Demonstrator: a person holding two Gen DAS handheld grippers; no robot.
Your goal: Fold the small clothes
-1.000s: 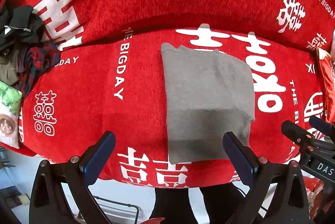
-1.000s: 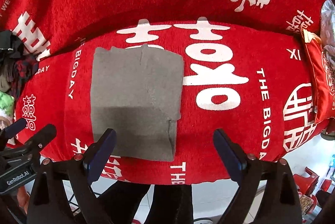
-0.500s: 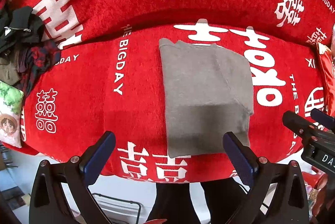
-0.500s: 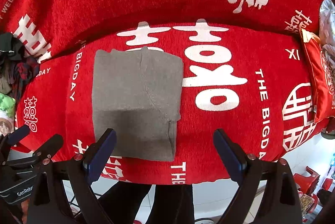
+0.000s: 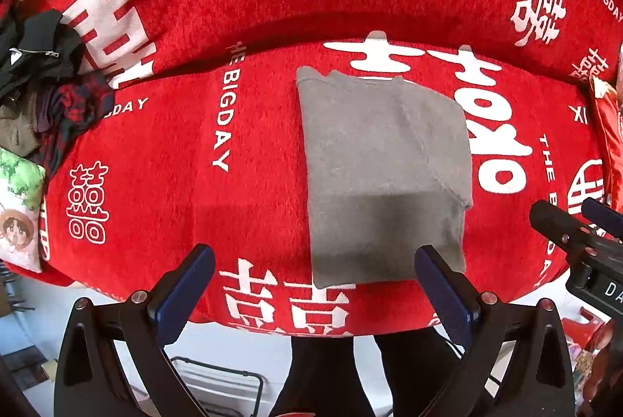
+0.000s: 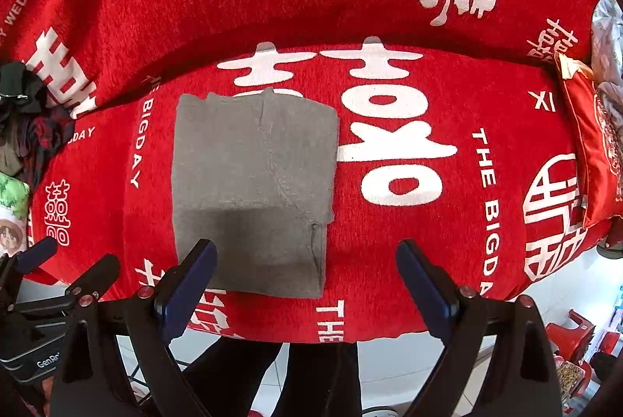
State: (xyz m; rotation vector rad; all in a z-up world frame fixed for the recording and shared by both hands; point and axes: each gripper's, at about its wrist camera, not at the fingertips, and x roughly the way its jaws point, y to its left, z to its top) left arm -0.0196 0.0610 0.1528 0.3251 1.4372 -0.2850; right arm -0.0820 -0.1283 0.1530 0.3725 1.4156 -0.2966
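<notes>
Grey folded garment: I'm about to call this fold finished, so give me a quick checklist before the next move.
1. Grey garment lies flat on the red cover: ok.
2. Edges squared: not ok, its right edge steps in near the front corner.
3. Left gripper open, holding nothing: ok.
4. Right gripper open, holding nothing: ok.
5. Dark clothes pile apart from the garment: ok.
6. Layers underneath aligned: cannot tell.

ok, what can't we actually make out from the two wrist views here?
- Gray garment: folded, so its type and inner layers are hidden; its near edge sits behind the right gripper finger in the right view.
- Dark clothes pile: cut off by the left edge, items indistinct.
- Red cushion: cropped at the right edge.
- Left gripper: open, empty.
</notes>
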